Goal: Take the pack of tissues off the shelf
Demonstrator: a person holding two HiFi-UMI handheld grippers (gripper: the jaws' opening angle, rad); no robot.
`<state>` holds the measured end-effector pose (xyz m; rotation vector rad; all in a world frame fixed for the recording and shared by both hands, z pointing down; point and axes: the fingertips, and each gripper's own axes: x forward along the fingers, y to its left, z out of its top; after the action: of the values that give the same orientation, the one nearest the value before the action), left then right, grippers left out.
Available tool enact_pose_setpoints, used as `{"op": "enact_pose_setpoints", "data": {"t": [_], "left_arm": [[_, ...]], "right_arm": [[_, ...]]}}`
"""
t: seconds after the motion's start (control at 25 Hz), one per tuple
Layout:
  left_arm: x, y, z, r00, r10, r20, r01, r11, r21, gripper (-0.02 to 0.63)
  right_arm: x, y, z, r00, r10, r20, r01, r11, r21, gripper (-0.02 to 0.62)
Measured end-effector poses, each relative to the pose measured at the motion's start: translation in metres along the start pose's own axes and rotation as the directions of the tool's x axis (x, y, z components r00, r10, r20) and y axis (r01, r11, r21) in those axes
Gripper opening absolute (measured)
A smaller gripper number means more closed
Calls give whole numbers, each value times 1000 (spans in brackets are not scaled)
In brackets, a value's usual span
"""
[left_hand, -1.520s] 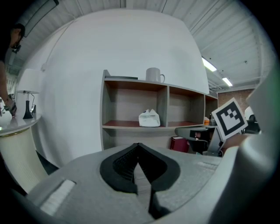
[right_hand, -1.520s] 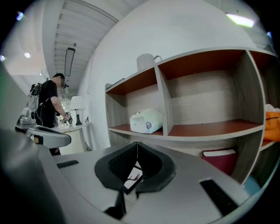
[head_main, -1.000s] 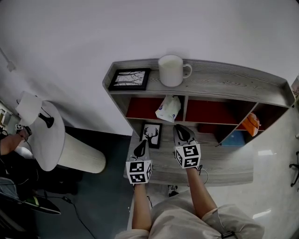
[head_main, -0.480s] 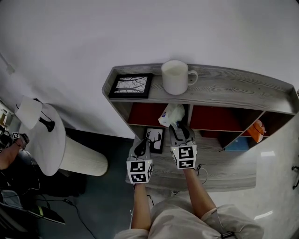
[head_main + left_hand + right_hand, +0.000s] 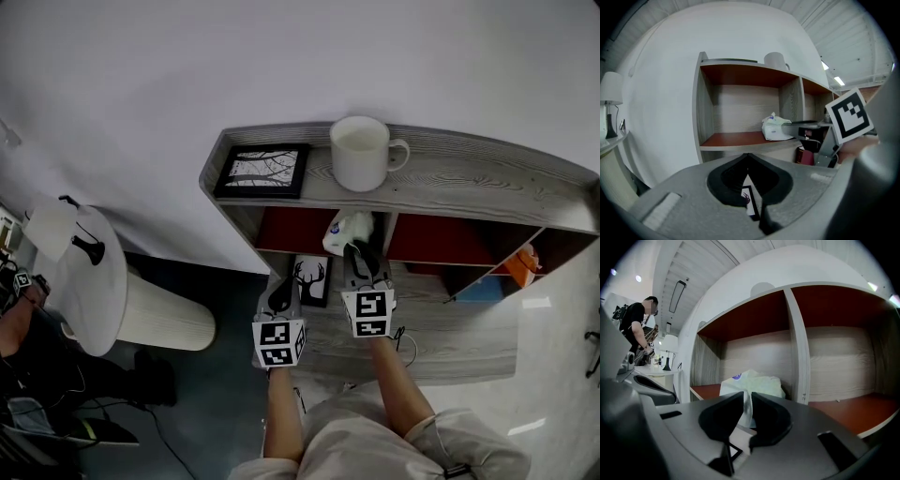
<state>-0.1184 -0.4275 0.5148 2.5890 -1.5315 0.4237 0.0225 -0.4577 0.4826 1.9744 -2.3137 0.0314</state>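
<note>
Shelf (image 5: 469, 178) cubby, frame centre: pack of tissues (image 5: 759, 383) is pinched by right gripper (image 5: 746, 397), jaws just closed in, for pull-out; left gripper (image 5: 748, 155) pressed together, empty.

The shelf (image 5: 487, 178) is grey wood with a fine wavy grain, and its compartments are dark red inside. The mug (image 5: 362, 153) is white. The framed picture (image 5: 263, 170) has a black frame and thin dark branches on white. The pack of tissues (image 5: 349, 231) is whitish with a small blue mark.
</note>
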Motion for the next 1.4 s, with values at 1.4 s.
{"op": "enact_pose_setpoints", "data": {"t": [1.4], "left_arm": [[-34,15,5,968,-250,19,251,968,-20,8]], "right_arm": [[-46,44,28,995,-87,46,86,996,26,21]]}}
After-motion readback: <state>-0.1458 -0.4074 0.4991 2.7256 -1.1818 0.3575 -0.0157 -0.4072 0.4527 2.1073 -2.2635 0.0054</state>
